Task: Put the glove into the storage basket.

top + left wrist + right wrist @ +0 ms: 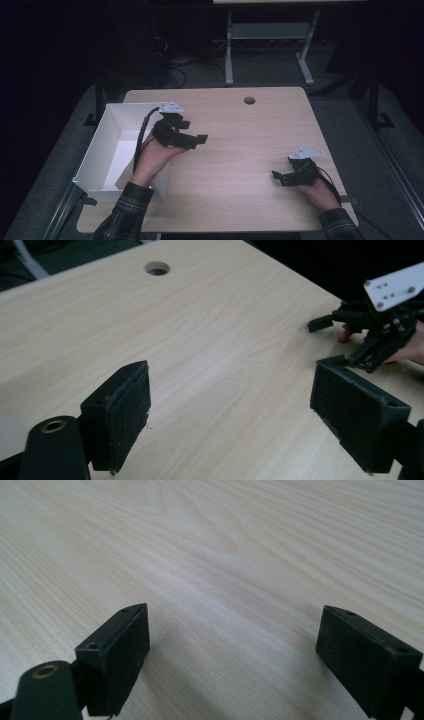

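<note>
Both tools gape over unmarked table.

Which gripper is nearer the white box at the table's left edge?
Left. The left gripper hangs just past the white box's right wall, its forearm crossing that wall. The right gripper sits far across the table near its right edge.

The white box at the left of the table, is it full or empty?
Empty, as far as shows. The white box stands open-topped, and its visible inner walls and floor are bare; the person's left hand and the left tongs cover its right edge.
</note>
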Action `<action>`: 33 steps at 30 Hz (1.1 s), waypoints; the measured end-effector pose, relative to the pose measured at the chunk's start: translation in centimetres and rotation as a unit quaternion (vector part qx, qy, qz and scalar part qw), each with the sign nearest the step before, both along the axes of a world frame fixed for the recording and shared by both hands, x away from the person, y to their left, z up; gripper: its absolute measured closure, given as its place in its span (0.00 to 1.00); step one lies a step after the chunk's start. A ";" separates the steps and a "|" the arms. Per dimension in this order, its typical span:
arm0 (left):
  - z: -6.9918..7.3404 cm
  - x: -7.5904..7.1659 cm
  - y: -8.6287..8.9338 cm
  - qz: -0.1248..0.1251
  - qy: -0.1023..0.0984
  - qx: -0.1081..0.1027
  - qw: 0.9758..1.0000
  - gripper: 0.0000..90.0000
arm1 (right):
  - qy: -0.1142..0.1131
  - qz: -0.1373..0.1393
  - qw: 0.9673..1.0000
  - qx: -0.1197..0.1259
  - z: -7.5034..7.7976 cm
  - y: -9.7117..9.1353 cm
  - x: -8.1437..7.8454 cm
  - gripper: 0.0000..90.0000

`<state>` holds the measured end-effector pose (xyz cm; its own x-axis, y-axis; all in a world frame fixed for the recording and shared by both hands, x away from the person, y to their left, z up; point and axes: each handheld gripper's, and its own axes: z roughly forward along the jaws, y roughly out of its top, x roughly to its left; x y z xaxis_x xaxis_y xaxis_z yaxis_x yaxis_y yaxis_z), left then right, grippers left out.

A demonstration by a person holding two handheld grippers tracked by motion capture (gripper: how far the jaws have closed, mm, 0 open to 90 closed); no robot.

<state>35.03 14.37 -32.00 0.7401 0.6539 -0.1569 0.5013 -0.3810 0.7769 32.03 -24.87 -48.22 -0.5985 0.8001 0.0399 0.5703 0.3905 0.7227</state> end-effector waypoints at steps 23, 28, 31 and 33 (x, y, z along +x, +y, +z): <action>-9.7 -2.7 -4.5 -0.055 0.011 0.038 0.998 0.18 | 0.002 0.000 1.000 0.000 0.0 0.1 -0.1 0.15; -11.5 -3.3 -4.3 -0.049 0.004 0.051 0.997 0.18 | 0.002 0.000 1.000 0.000 0.0 0.1 -0.1 0.15; -12.9 -3.3 -4.3 -0.058 0.010 0.071 0.996 0.18 | -0.001 0.001 1.000 0.000 0.0 0.0 0.0 0.15; -13.6 -3.2 -4.3 -0.059 0.019 0.074 0.995 0.18 | -0.001 0.001 1.000 0.000 0.0 0.1 0.0 0.15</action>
